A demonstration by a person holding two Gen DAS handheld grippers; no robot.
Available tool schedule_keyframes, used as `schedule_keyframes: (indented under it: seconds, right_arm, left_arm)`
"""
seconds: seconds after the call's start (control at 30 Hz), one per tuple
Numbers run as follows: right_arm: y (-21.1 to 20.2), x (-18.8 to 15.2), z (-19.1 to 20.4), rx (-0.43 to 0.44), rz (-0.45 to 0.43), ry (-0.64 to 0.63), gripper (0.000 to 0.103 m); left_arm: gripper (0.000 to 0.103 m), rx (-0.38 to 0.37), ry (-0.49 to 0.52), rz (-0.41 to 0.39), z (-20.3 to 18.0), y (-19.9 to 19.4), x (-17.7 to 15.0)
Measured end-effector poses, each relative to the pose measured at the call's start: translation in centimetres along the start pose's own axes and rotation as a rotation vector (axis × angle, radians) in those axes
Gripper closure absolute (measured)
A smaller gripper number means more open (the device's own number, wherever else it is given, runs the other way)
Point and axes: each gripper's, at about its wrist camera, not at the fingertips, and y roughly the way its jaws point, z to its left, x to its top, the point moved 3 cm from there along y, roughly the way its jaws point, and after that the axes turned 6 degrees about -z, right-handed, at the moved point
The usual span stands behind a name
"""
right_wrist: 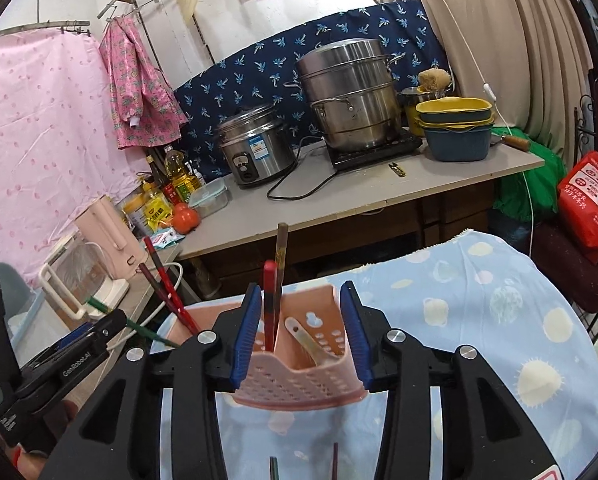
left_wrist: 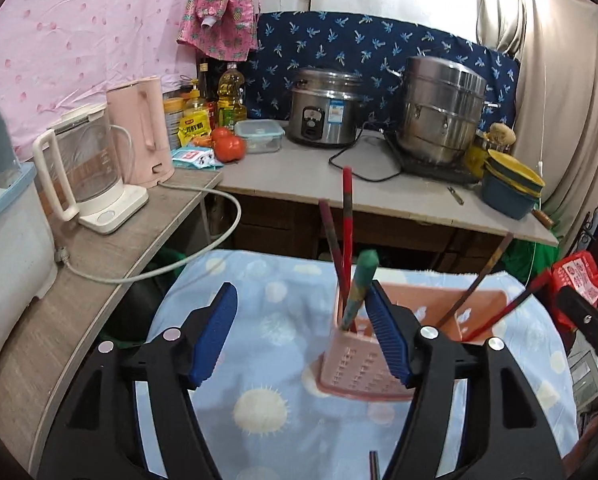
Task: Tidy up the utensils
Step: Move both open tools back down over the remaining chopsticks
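With both sets of jaws spread and pinching nothing, the left gripper (left_wrist: 299, 340) and right gripper (right_wrist: 303, 336) hover over the pink utensil caddy (right_wrist: 295, 376), which stands on the blue-patterned cloth (right_wrist: 479, 320). Chopsticks (left_wrist: 345, 248) and a green-handled utensil (left_wrist: 359, 288) lean in its compartments (a pale spoon (right_wrist: 311, 340) lies in another). Probably best to back away straight, without brushing the leaning handles or tipping the caddy.

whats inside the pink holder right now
The pink holder holds a red chopstick and a brown chopstick in one section, a pale spoon in the next, and more chopsticks at the far end. Their lower ends are hidden by the walls.
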Motion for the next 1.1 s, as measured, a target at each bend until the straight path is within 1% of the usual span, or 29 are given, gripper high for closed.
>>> schedule_keyframes:
  seconds: [0.13, 0.37, 0.6, 0.8, 1.1]
  right_arm:
    - [-1.9, -1.1, -0.1, 0.004, 0.011, -0.007, 0.063]
    - [-5.7, -3.8, 0.4, -0.003, 0.030, -0.066, 0.062]
    - [-8.7, -6.4, 1.2, 0.010, 0.058, -0.101, 0.062]
    - [-10.4, -8.6, 1.4, 0.015, 0.096, -0.119, 0.062]
    - [-12.2, -12.4, 1.1, 0.000, 0.157, -0.154, 0.062]
  left_arm:
    - [0.040, -0.001, 0.016, 0.025, -0.1, -1.3, -1.6]
    - [0.040, -0.005, 0.059, 0.054, -1.1, -4.1, -4.4]
    - [0.040, -0.027, 0.070, 0.089, -1.9, -6.5, -7.0]
    - [0.040, -0.037, 0.075, 0.110, -2.2, -8.2, -8.8]
    - [0.040, -0.049, 0.077, 0.141, -2.3, -10.1, -11.5]
